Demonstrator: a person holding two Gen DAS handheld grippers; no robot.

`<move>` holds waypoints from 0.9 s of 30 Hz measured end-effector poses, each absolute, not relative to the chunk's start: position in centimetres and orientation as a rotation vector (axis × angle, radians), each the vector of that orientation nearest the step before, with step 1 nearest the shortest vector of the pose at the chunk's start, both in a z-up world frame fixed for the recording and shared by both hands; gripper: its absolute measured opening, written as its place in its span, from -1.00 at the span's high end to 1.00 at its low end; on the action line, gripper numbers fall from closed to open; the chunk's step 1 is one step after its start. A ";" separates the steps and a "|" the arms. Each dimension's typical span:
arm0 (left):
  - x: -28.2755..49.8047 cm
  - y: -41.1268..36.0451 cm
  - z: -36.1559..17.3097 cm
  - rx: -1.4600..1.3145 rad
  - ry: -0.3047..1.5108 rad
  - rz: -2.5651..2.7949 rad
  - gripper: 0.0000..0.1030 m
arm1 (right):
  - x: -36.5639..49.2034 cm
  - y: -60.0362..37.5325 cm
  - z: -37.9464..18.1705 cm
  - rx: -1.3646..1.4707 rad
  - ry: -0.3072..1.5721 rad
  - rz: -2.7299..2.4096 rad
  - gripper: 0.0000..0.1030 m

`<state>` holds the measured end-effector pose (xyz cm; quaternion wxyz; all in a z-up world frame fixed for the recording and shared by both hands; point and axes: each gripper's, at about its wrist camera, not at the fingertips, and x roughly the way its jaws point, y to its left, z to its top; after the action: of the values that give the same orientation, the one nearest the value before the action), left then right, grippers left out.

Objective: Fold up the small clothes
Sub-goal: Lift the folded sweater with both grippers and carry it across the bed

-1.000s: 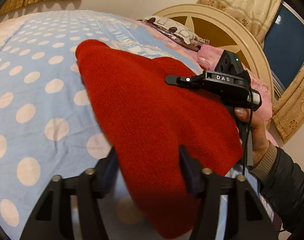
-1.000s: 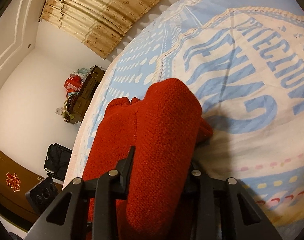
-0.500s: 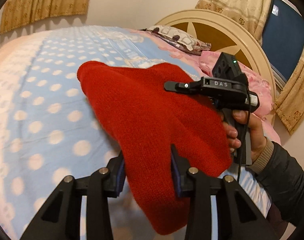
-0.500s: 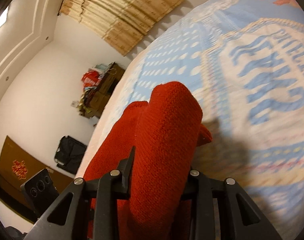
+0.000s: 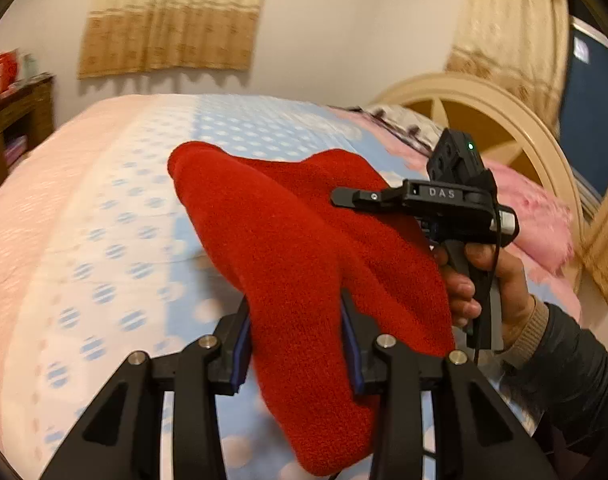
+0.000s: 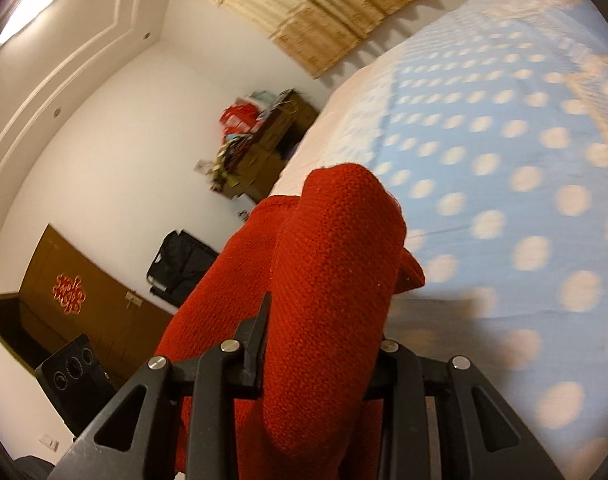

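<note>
A red knitted garment [image 5: 304, 248] hangs in the air above the bed, held at two places. My left gripper [image 5: 296, 344] is shut on its near edge, cloth bunched between the blue pads. My right gripper [image 6: 320, 360] is shut on another part of the red garment [image 6: 336, 264], which bulges up between the fingers. The right gripper's body [image 5: 440, 196] also shows in the left wrist view at the garment's far right side, held by a hand. Its fingertips are hidden by the cloth.
The bed [image 5: 116, 240] below has a blue cover with white dots and a pink border. A pink pillow [image 5: 532, 216] and cream headboard [image 5: 504, 120] lie to the right. A brown cabinet [image 6: 264, 152], a black bag [image 6: 180, 268] and curtains stand by the walls.
Both grippers have lifted the red garment well up off the bed, and both views have tilted upward toward the far wall. The grips stay the same.
</note>
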<state>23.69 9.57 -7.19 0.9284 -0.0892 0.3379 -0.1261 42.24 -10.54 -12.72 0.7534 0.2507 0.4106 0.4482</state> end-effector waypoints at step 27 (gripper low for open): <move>12.8 21.8 -13.0 -0.355 0.692 0.082 0.24 | 35.1 15.7 -15.5 0.342 1.070 1.290 0.38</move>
<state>12.76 21.83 -13.03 0.9245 -0.1732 0.3372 0.0400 35.10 15.70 -15.49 0.6561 0.1510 0.4720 0.5692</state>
